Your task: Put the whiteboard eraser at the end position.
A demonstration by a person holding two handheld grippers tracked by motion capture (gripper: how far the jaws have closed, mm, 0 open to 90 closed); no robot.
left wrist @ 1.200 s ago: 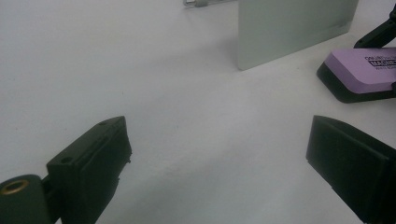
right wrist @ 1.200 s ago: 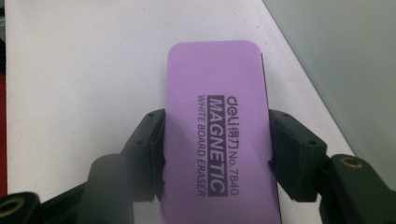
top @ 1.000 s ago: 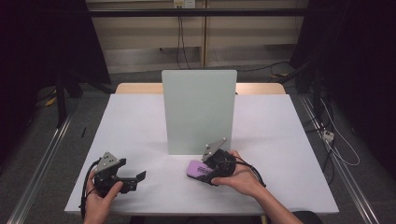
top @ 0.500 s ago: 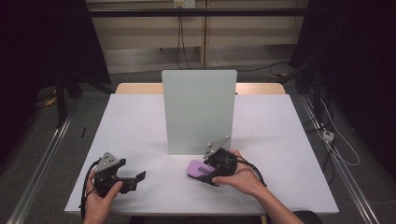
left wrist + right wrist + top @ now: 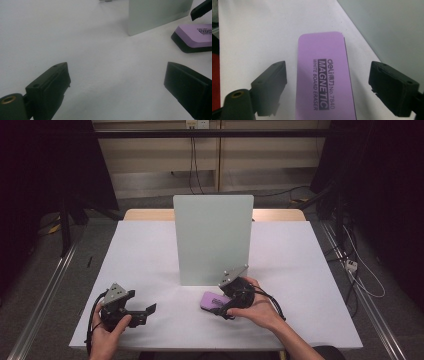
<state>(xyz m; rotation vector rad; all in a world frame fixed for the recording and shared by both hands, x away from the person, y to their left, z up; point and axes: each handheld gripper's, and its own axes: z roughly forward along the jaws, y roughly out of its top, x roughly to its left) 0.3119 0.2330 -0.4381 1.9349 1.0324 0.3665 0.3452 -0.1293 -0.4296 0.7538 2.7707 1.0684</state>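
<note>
Left gripper [image 5: 142, 312] rests at the table's [image 5: 150, 250] 7 o'clock, jaws wide, nothing btw them. Purple eraser [image 5: 214, 300] lies flat at 6 o'clock, just in front of the upright panel [image 5: 212, 237]. Right gripper [image 5: 223, 308] has just been opening its jaws; they straddle the eraser w/o pressing it.

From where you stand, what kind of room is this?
Probably a lab or recording studio rather than a home: a white table with an upright pale grey board on it, dark curtains around it, loose cables on the floor, and a purple whiteboard eraser as test object.
</note>
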